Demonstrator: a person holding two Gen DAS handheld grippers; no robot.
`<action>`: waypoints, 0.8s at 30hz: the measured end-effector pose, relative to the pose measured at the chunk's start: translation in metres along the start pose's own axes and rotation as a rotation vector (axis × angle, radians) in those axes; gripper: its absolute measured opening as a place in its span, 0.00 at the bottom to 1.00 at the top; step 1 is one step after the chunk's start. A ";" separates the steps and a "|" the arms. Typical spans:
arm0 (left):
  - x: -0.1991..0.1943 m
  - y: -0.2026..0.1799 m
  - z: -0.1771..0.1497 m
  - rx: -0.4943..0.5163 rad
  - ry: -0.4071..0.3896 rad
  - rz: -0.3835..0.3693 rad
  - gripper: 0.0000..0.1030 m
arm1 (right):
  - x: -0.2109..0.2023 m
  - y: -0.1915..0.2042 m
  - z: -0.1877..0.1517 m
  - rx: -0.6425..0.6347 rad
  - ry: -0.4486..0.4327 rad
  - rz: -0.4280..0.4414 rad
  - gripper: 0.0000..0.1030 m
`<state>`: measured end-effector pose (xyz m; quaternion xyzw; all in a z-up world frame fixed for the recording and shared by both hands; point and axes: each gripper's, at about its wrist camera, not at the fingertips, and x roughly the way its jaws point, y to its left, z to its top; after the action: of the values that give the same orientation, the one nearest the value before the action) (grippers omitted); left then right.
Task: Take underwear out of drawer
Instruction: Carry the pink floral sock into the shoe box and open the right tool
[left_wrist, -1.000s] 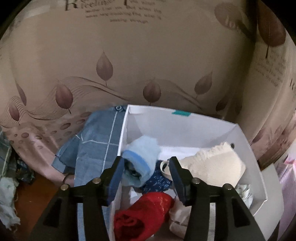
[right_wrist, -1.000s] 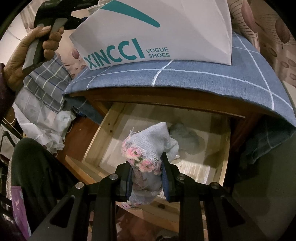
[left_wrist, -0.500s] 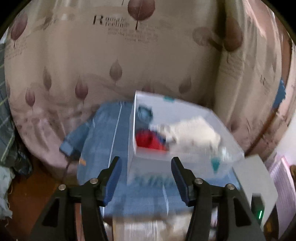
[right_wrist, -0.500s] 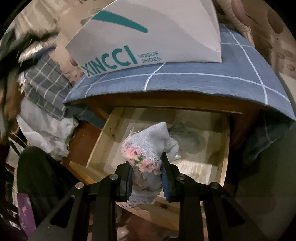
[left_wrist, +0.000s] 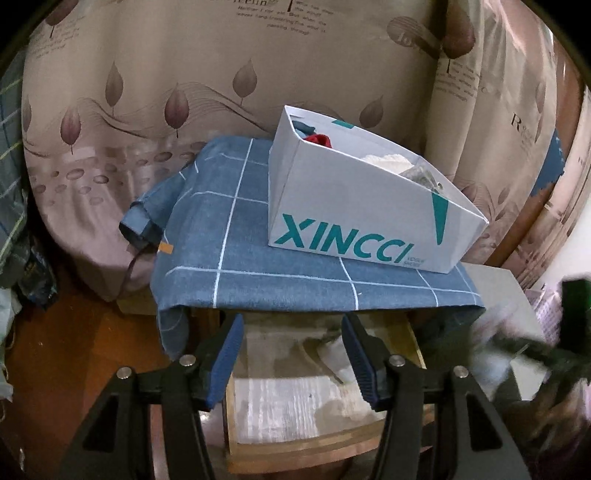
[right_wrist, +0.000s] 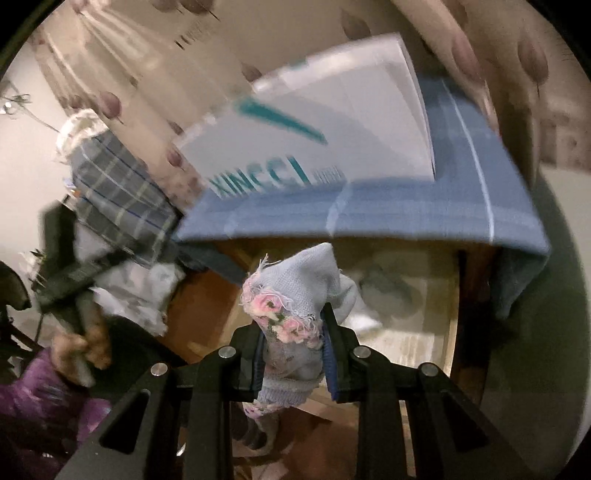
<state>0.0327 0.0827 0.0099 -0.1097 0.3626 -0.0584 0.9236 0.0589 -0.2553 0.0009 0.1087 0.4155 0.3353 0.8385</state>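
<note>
Pale-blue floral underwear (right_wrist: 295, 295) bunched above open drawer (right_wrist: 452, 332)

Colours and patterns around the open drawer

The underwear (right_wrist: 295, 295) is pale blue with pink flower trim. The cloth (left_wrist: 280, 258) on the cabinet is blue with thin white check lines. The box (left_wrist: 354, 206) is white with teal letters; red and cream fabric show inside it. The curtain (left_wrist: 184, 74) is beige with brown leaves. The drawer (left_wrist: 295, 406) is light wood.
</note>
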 end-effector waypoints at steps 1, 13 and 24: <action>0.000 -0.002 -0.001 0.005 -0.001 0.002 0.55 | -0.013 0.009 0.013 -0.023 -0.030 0.001 0.23; 0.005 -0.012 -0.002 0.038 0.027 0.010 0.55 | -0.036 0.100 0.172 -0.195 -0.156 0.054 0.23; 0.011 0.014 0.000 -0.055 0.051 0.053 0.55 | 0.077 0.080 0.230 -0.121 -0.028 -0.056 0.24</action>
<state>0.0409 0.0939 -0.0008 -0.1240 0.3902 -0.0266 0.9119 0.2317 -0.1227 0.1344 0.0509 0.3858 0.3348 0.8582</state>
